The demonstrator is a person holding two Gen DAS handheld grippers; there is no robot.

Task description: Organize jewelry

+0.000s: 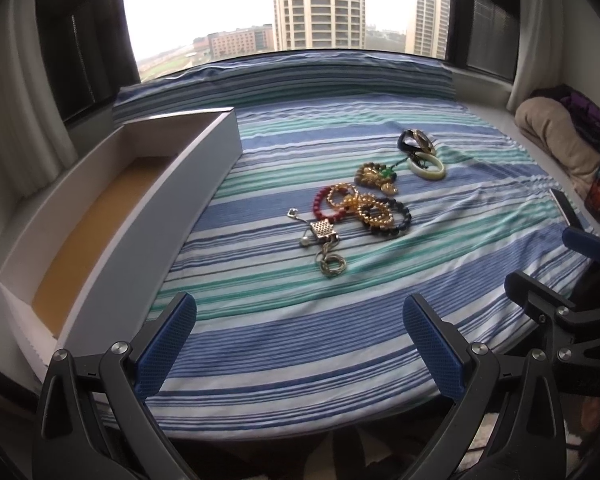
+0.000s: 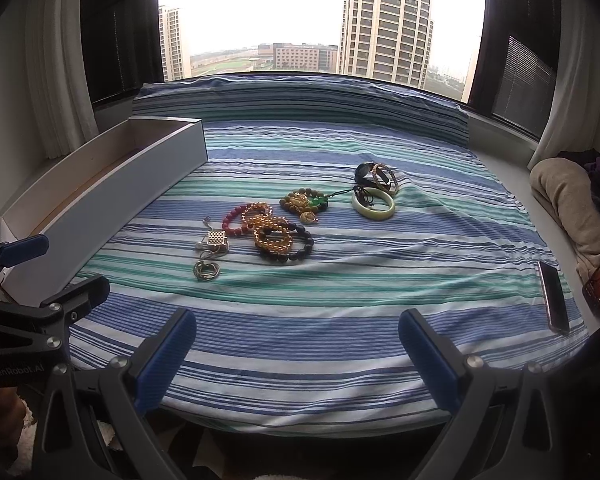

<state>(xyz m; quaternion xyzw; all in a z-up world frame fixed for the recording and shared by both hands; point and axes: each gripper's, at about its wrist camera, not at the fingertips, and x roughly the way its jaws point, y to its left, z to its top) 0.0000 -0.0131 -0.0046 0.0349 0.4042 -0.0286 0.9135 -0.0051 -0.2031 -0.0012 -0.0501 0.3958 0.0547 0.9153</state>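
Note:
A pile of jewelry lies mid-cloth: a red bead bracelet (image 1: pixel 323 205) (image 2: pixel 233 221), amber bead bracelets (image 1: pixel 370 209) (image 2: pixel 271 232), a dark bead bracelet (image 1: pixel 402 220) (image 2: pixel 300 249), a pale jade bangle (image 1: pixel 427 166) (image 2: pixel 374 205), dark and gold bangles (image 1: pixel 416 141) (image 2: pixel 378 174), a gold square pendant (image 1: pixel 323 230) (image 2: pixel 216 238) and a coiled chain (image 1: pixel 332 266) (image 2: pixel 206 270). A long white box (image 1: pixel 204 164) (image 2: pixel 112 192) stands at the left with a bare tan floor. My left gripper (image 1: pixel 300 344) and right gripper (image 2: pixel 298 354) are both open and empty, near the front edge.
The striped blue-green cloth (image 1: pixel 300 320) (image 2: pixel 340 300) covers the surface by a window. A phone (image 2: pixel 554 296) lies at the cloth's right edge. Folded beige and purple fabric (image 1: pixel 560 148) (image 2: pixel 572 204) sits at the far right. Each gripper shows in the other's view.

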